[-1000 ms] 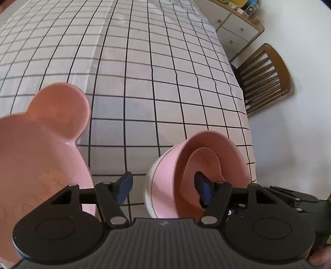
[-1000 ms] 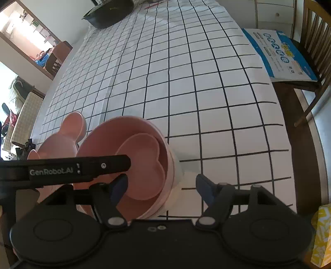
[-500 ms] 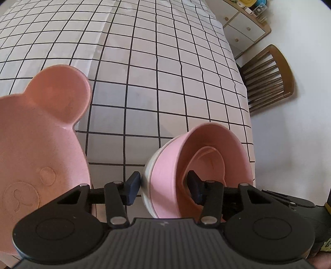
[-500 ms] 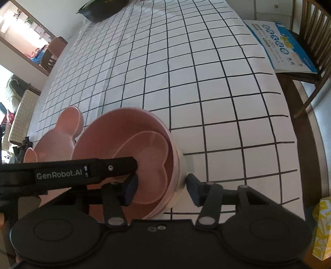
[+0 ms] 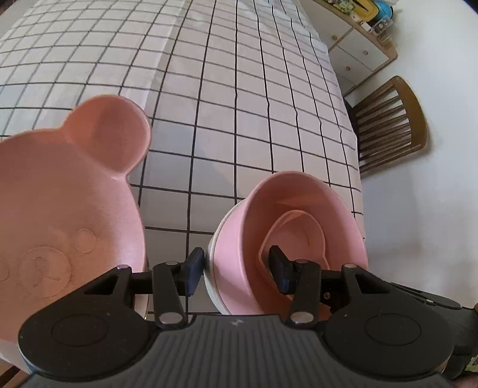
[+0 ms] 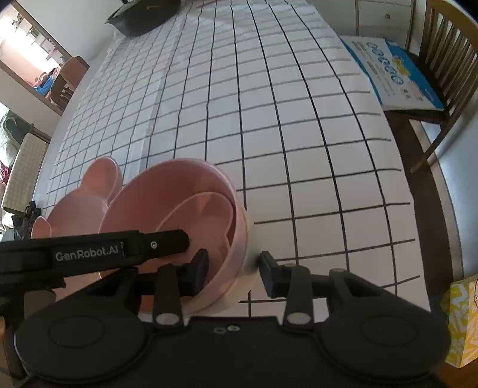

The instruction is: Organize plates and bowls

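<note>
A pink bowl [image 5: 298,203] sits nested in a white bowl [image 5: 213,247], with a pink heart-shaped dish [image 5: 298,235] inside it. My left gripper [image 5: 236,270] is shut on the near-left wall of this bowl stack, one finger outside and one inside. My right gripper [image 6: 233,274] is shut on the stack's right wall [image 6: 239,238], one finger inside and one outside. A pink bear-shaped plate [image 5: 59,197] lies to the left of the stack; it also shows in the right wrist view [image 6: 77,209].
The table wears a white cloth with a black grid [image 5: 227,89]. A wooden chair [image 5: 388,125] stands past its right edge. A chair with a blue-and-white packet [image 6: 391,77] is at the right; a yellow tissue box [image 6: 461,322] is near right. A dark pan [image 6: 143,15] sits far back.
Both grippers have closed in from wide open onto opposite walls of the bowl stack. The stack looks slightly higher and nearer in both views.
</note>
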`<act>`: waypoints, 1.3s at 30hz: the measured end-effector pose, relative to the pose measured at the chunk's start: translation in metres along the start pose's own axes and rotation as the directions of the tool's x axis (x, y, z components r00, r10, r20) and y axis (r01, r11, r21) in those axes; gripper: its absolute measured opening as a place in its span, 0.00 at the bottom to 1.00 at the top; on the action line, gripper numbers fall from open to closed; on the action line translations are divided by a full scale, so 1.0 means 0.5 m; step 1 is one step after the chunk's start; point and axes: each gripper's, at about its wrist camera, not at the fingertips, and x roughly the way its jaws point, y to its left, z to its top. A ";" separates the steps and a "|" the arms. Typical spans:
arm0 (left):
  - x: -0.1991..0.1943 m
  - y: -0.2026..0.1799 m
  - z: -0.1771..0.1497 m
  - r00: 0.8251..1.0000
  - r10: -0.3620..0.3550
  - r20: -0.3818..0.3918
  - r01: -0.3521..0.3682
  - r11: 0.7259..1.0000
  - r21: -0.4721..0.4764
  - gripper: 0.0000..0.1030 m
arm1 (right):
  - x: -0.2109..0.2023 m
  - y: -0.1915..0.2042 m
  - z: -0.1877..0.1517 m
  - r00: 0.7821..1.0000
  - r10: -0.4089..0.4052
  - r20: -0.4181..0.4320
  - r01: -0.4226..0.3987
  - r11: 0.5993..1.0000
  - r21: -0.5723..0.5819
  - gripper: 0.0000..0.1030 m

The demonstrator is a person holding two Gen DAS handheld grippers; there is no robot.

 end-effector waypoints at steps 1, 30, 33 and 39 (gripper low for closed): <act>-0.008 0.000 0.002 1.000 -0.001 0.010 0.001 1.000 0.003 0.45 | -0.006 0.005 0.001 1.000 0.001 0.006 -0.001 1.000 -0.006 0.34; -0.223 0.128 0.023 0.980 0.100 0.171 -0.090 0.994 -0.063 0.45 | -0.046 0.248 0.042 0.994 0.101 0.030 -0.091 0.970 -0.224 0.34; -0.228 0.153 0.022 0.979 0.114 0.171 -0.100 0.991 -0.084 0.45 | -0.030 0.271 0.042 0.994 0.112 0.017 -0.105 0.966 -0.236 0.34; -0.226 0.202 0.014 0.974 0.151 0.168 -0.132 0.984 -0.117 0.45 | 0.010 0.310 0.039 0.992 0.128 -0.019 -0.129 0.957 -0.261 0.34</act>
